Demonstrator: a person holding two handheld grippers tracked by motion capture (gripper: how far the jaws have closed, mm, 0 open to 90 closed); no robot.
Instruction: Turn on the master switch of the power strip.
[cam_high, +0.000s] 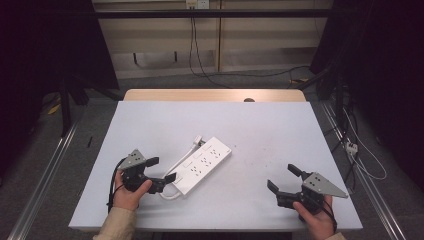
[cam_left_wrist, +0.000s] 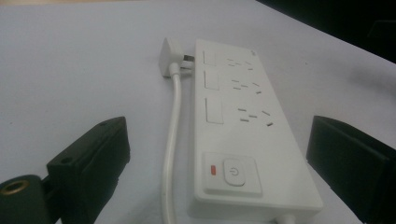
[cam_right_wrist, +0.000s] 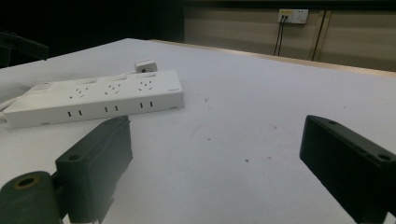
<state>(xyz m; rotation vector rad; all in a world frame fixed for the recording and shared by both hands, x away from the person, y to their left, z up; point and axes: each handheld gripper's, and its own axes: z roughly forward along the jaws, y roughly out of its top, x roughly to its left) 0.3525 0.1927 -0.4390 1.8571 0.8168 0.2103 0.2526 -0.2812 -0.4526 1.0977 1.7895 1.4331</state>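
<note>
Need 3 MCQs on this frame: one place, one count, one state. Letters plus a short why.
1. Where does the white plug lie?
A. beside the power strip's far end
B. plugged into the wall socket
C. between the right gripper's fingers

2. How many socket groups show on the power strip, seen from the left gripper view?
A. one
B. three
C. six

3. How is the left gripper?
A. shut on the cord
B. shut on nothing
C. open

Answers:
1 A, it rests against the strip's far end.
2 B, three groups, each beside a switch.
3 C, the fingers stand apart, clear of the strip's near end.
</note>
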